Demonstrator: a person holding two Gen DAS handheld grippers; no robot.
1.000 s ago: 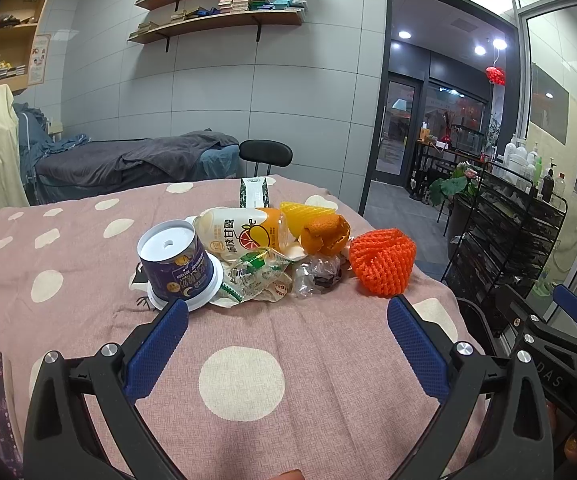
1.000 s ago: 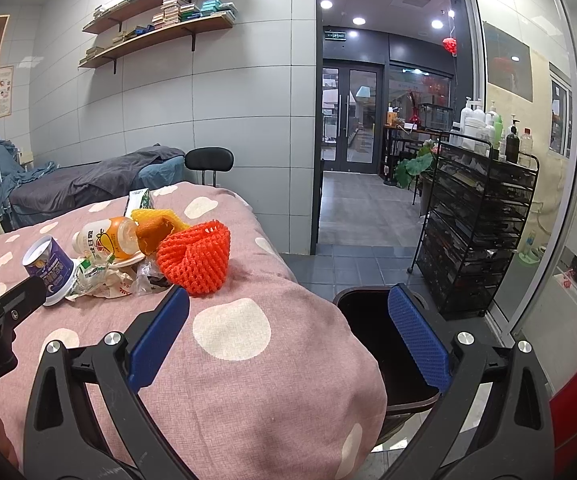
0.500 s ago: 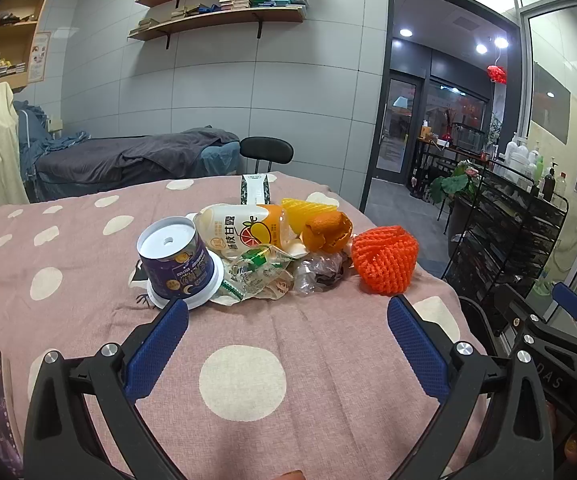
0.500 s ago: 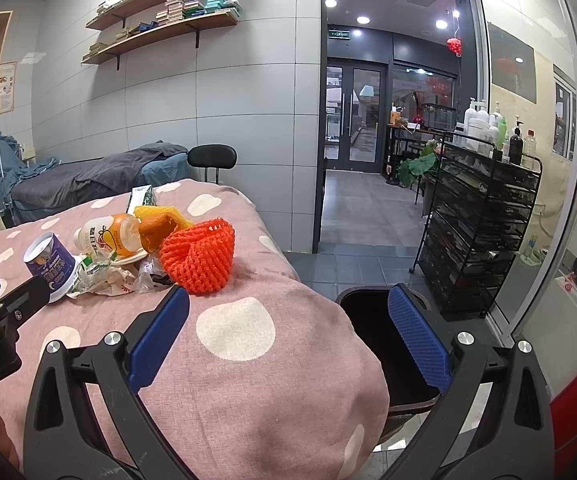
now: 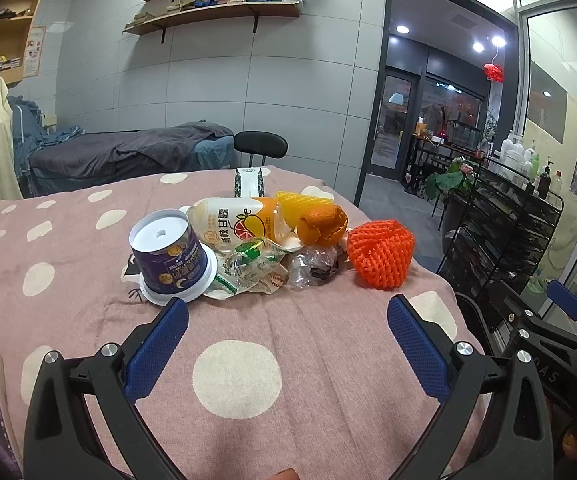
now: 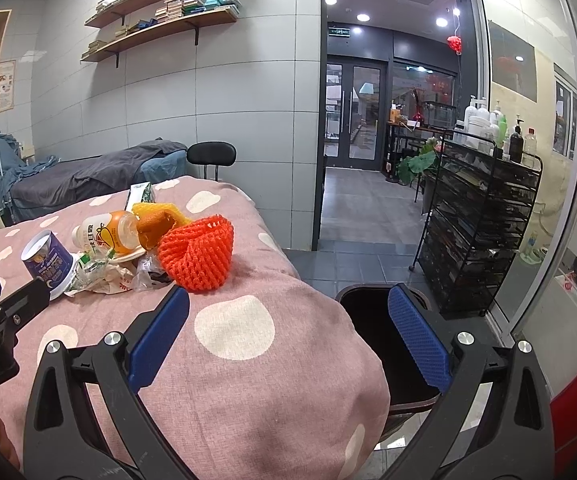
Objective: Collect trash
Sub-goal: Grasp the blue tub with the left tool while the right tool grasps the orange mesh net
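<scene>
Left wrist view shows your trash heaped together on the tabletop [image 5: 88,264], which is draped in a pink woven cloth with cream polka dots. At the heap's left an upside-down purple yogurt cup [image 5: 168,258] stands on its white rim, round base up. Behind it a plastic juice bottle [image 5: 236,226] lies on its side, long axis running left to right. Crinkled clear wrappers [image 5: 256,268] lie in front of the bottle, curled orange peel [image 5: 322,226] sits to the right, and an orange foam fruit net [image 5: 380,254], mesh-textured and cup-shaped, rests at the heap's right end. Your left gripper [image 5: 288,344] hovers short of the heap with its jaws spread wide, blue ribbed pads holding and touching nothing. In the right wrist view, your right gripper [image 6: 288,340] is likewise wide apart and empty, over the tabletop's corner, and a dark round trash bin [image 6: 368,308] stands on the floor just beside that corner.
</scene>
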